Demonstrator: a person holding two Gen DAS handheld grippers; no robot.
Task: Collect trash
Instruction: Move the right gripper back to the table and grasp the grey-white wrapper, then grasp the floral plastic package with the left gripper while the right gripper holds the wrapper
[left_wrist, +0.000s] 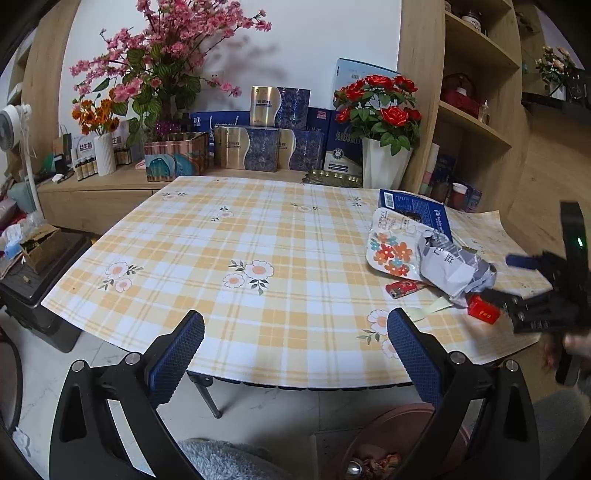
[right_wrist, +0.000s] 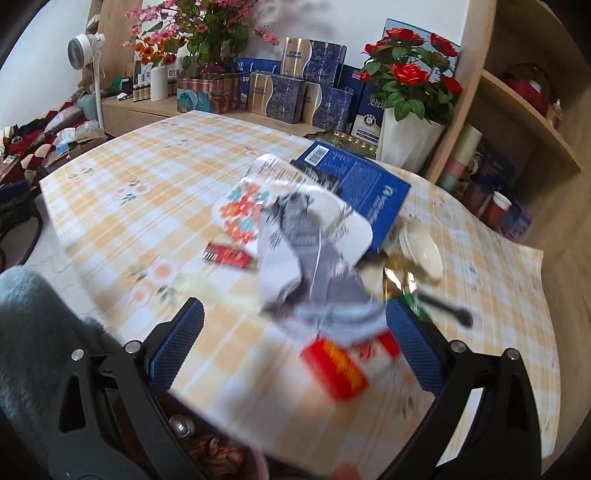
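Observation:
A pile of trash lies on the plaid tablecloth (left_wrist: 258, 221): crumpled grey-white paper (left_wrist: 454, 266) (right_wrist: 295, 251), a floral packet (left_wrist: 391, 251) (right_wrist: 240, 206), a flat blue box (left_wrist: 413, 210) (right_wrist: 362, 181), a red lighter-like packet (left_wrist: 406, 286) (right_wrist: 229, 254) and a small red box (left_wrist: 482, 310) (right_wrist: 332, 369). My left gripper (left_wrist: 295, 350) hangs open and empty over the table's near edge, left of the pile. My right gripper (right_wrist: 295, 350) (left_wrist: 502, 280) is open wide, with the blurred red box lying between its fingers, apart from both pads.
A pink bin (left_wrist: 399, 435) (right_wrist: 207, 443) holding wrappers stands on the floor under the table's near edge. A white lid (right_wrist: 421, 247), gold wrapper (right_wrist: 399, 277) and black spoon (right_wrist: 443, 306) lie right of the pile. Boxes and flower vases (left_wrist: 384, 166) line the back.

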